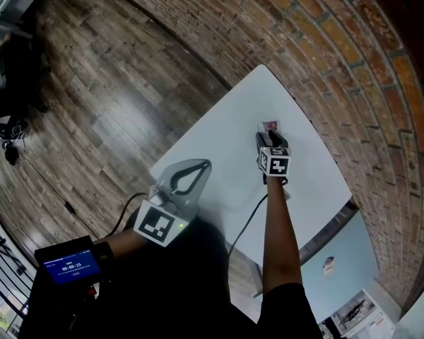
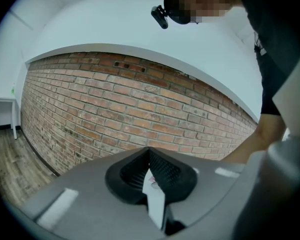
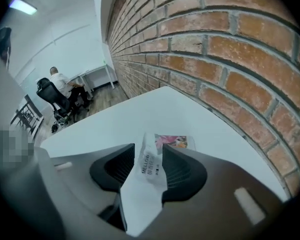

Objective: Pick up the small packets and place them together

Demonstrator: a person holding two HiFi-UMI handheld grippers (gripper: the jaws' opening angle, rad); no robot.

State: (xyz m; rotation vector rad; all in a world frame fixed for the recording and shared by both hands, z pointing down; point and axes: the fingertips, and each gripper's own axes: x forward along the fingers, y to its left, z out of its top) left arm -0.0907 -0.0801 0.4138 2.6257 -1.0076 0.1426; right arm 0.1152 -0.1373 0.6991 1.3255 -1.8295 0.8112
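On the white table (image 1: 226,147), my right gripper (image 1: 268,137) is shut on a small white packet with black print (image 3: 149,166), which stands on edge between the pads. Just past the fingertips, flat on the table (image 3: 115,119) near the brick wall, lies a packet with a pink picture (image 3: 174,142); in the head view the same pink-printed packet (image 1: 271,126) shows. My left gripper (image 1: 205,164) hovers over the table's near left edge with its jaws together. In the left gripper view a thin white packet with a pink mark (image 2: 152,184) is pinched in that gripper (image 2: 149,155).
A brick wall (image 1: 353,62) runs along the table's far side. Wooden floor (image 1: 92,69) lies to the left. A lower pale blue surface (image 1: 343,256) with a small item sits at the right. A person sits on an office chair (image 3: 57,94) far off.
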